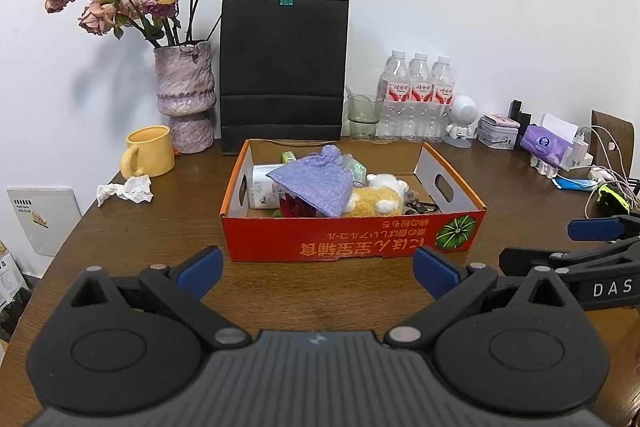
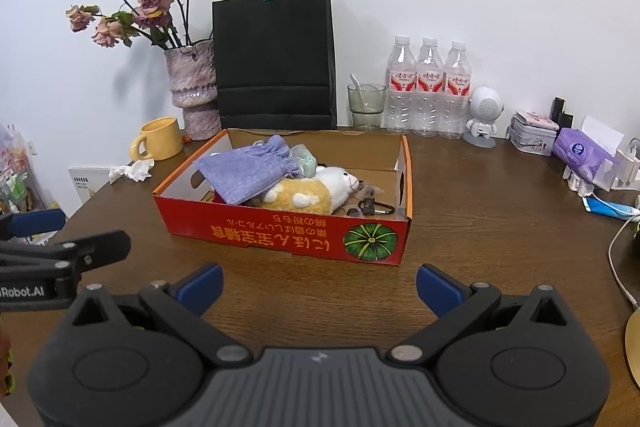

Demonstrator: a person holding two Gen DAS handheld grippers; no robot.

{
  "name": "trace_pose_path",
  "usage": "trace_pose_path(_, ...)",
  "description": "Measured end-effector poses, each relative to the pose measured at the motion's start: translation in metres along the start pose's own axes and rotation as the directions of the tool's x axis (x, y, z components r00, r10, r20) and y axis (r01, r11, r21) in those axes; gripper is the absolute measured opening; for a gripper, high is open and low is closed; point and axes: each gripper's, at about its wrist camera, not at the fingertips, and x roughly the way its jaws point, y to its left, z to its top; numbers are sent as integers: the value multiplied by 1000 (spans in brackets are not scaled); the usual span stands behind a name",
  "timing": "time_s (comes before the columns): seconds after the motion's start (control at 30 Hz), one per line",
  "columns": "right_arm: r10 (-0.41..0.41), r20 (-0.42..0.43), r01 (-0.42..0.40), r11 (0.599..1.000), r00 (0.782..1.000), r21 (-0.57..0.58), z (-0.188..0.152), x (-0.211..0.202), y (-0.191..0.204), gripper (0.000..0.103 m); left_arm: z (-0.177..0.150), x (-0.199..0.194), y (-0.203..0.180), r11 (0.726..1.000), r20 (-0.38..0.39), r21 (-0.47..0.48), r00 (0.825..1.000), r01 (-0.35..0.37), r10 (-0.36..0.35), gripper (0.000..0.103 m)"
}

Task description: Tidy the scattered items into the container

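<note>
An orange-red cardboard box point(image 1: 348, 243) point(image 2: 280, 235) with a pumpkin picture sits mid-table. Inside lie a purple knitted pouch point(image 1: 316, 187) point(image 2: 244, 171), a yellow-and-white plush toy point(image 1: 376, 201) point(image 2: 308, 195), a white container point(image 1: 262, 187) and a carabiner with keys point(image 2: 374, 207). A crumpled tissue point(image 1: 126, 191) point(image 2: 132, 171) lies on the table left of the box. My left gripper point(image 1: 319, 271) point(image 2: 76, 233) hovers open in front of the box, holding nothing. My right gripper point(image 2: 320, 287) point(image 1: 568, 247) is open beside it, also with nothing between its fingers.
A yellow mug point(image 1: 150, 151), a vase of dried roses point(image 1: 184, 99) and a black paper bag point(image 1: 282, 79) stand behind the box. Water bottles point(image 2: 428, 91), a glass point(image 2: 366, 107), a small robot figure point(image 2: 484, 115), a tin point(image 2: 534, 133), a tissue pack point(image 2: 580, 155) and cables point(image 2: 618, 267) fill the right.
</note>
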Motion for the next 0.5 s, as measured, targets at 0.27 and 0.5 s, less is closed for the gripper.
trace_pose_path(0.27,4,-7,-4,1000,1000,-4,0,3,2,103,0,3,3,1000,-2,-5,1000,6,-6,103)
trace_pose_path(0.5,3,-10,-3,1000,1000,-2,0,5,2,103,-3,4,0,1000,28,15,1000,9,-10,103)
